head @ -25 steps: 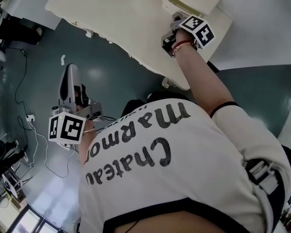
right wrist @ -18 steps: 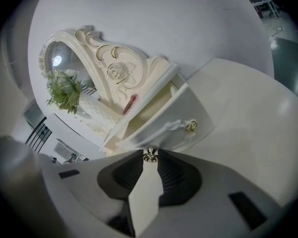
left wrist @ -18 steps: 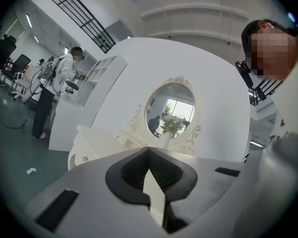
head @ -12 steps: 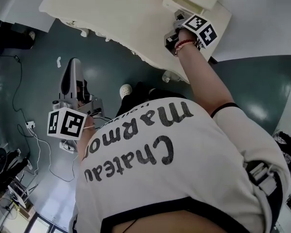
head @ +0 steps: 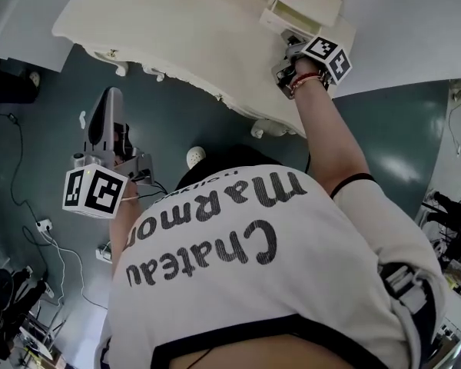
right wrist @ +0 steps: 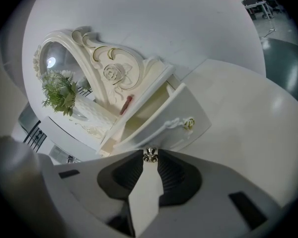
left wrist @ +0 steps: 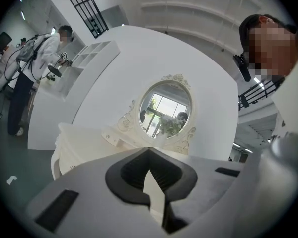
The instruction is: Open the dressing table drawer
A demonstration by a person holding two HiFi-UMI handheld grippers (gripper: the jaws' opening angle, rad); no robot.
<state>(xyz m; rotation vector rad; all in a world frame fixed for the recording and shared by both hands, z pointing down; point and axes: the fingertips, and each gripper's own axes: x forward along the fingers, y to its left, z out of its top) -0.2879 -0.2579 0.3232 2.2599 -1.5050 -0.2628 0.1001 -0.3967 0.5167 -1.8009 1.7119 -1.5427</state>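
Drawer (right wrist: 186,135) of the dressing table (head: 177,29) stood pulled out straight ahead of my right fingers. Its cream inside showed beyond the white front panel. My right gripper (right wrist: 150,157) pointed downward at that front. Its two fingers were closed on a small metal knob (right wrist: 149,153), pinched right at their tips.

Just beyond the fingertips and a little to the right, an ornate handle (right wrist: 181,124) with a gold-tinted rosette ran across the drawer front, clear of my grip. Farther ahead and to the left of the fingers, a slim reddish stick (right wrist: 126,104) lay on the ledge above the drawer. It rested at the foot of the carved frame (right wrist: 111,66) of the mirror (right wrist: 59,66). A bunch of green and white flowers (right wrist: 57,93) showed farther left again. Behind the fingers, the marker cube (head: 328,56) sat above my wrist, which wore a beaded bracelet (head: 303,81).

My left gripper (left wrist: 149,150) hung level, well back from the table and over the teal floor (head: 184,129). Its fingers were shut tip to tip with nothing between them. Far ahead of those fingers rose the table with its mirror. Well off to their left, a person (left wrist: 32,58) stood at a white counter (left wrist: 69,78). Cables (head: 50,233) trailed across the floor behind and to the left of the left fingers.
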